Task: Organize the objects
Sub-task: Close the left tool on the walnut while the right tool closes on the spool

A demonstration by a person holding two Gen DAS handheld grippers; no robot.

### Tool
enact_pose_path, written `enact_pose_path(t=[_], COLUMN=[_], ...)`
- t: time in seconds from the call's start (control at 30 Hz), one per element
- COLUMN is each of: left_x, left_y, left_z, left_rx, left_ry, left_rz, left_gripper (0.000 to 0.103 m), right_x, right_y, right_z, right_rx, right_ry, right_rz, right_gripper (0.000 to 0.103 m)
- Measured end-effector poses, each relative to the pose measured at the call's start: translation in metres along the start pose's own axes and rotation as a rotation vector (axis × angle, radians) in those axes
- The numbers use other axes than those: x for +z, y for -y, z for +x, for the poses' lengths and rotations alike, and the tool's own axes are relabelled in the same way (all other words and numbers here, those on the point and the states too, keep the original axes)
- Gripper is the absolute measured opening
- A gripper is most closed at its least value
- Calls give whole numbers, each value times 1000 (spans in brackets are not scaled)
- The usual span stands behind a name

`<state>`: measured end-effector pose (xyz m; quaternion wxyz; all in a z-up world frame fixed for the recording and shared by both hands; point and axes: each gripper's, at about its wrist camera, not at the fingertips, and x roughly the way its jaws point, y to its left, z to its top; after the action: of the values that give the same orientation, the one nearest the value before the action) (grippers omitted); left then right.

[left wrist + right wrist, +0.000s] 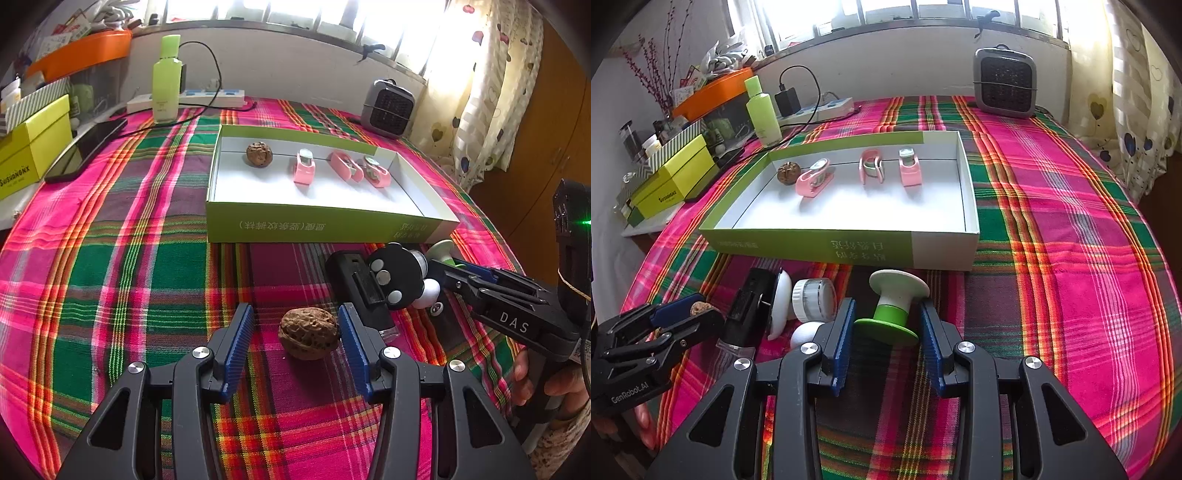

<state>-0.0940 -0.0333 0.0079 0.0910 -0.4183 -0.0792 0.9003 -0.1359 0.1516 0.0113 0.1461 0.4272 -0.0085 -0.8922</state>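
My left gripper [295, 341] has its blue pads spread either side of a walnut [309, 333] sitting on the plaid tablecloth [129, 258]. The right-hand pad looks to be just at the shell, the left one stands clear with cloth showing in the gap, so I'd call it open around the nut, not clamped.

My right gripper [886, 334] is the same story: pads apart on both sides of a green and white spool-shaped thing [892, 308] lying tilted on the cloth, no squeeze on it as far as I can see.

Just left of that spool there's a little pile: a white ribbed cap [812, 300], a white ball [807, 332], and a black stand with a round disc [397, 277].

Beyond all that sits the shallow green box [314, 225], white inside. In it, along the far wall, there's a second walnut [259, 154] at the left end and three pink clips [304, 167] in a row to its right.

Further back: a green bottle [166, 79], a power strip [195, 99] and a small grey heater [388, 109].
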Motion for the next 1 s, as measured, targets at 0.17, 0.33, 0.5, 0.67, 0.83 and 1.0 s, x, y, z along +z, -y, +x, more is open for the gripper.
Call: enact_pose_path(t=[0.17,0.33,0.5,0.67,0.83,1.0], left_x=[0,2,2,1,2,2], left_y=[0,-1,-1,-1,-4,-6], left_z=[0,0,0,0,1,1], left_rx=[-4,-6,-3,-2,16,18], left_ry=[0,1,2,5,7,8], left_rz=[-3,-6,-4,-9,-20,-26], left_gripper=[47,47,47,46,34,31], right_x=[1,1,1,1,1,1], right_y=[1,7,10,8,7,7], right_z=[2,0,-1,-1,-2,-3], right_rx=[-24,-22,-18,-7,-1,1], right_ry=[-9,-4,0,1,10,12], right_rz=[3,26,43,35,28,32], right_gripper=[36,36,35,35,35,35])
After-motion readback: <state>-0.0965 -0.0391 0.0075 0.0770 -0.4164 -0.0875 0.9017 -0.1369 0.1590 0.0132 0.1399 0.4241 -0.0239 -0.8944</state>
